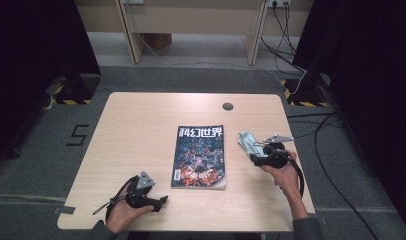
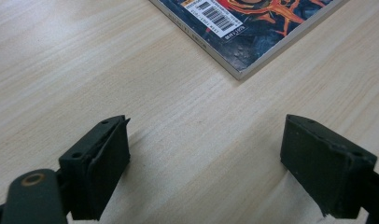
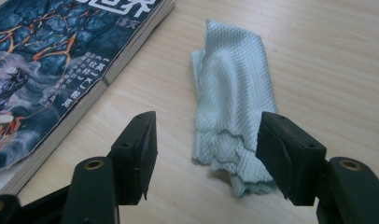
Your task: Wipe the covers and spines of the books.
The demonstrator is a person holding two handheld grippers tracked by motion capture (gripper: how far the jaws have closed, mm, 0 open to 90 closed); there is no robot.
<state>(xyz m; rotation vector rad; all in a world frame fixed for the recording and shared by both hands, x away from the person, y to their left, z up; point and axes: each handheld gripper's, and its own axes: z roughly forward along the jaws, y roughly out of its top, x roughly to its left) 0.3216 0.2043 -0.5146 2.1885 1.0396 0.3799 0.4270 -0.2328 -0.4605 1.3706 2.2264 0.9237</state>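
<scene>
Lying crumpled on the pale wooden desk (image 1: 141, 125) beside the dark illustrated magazine (image 3: 47, 60), the pale-green waffle cloth (image 3: 234, 102) sits between the spread right tongs (image 3: 206, 149), unpinched; closing shallowly could snag one loose fold. Left tongs (image 2: 206, 163) gape empty.

My left gripper (image 1: 161, 201) rests low near me, jaws spread wide with nothing between them. My right gripper (image 1: 252, 156) sits farther forward, its jaws parted too, gripping nothing.

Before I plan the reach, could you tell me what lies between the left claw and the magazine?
Nothing: in the left gripper view, bare table separates the open left claw from the magazine.
</scene>
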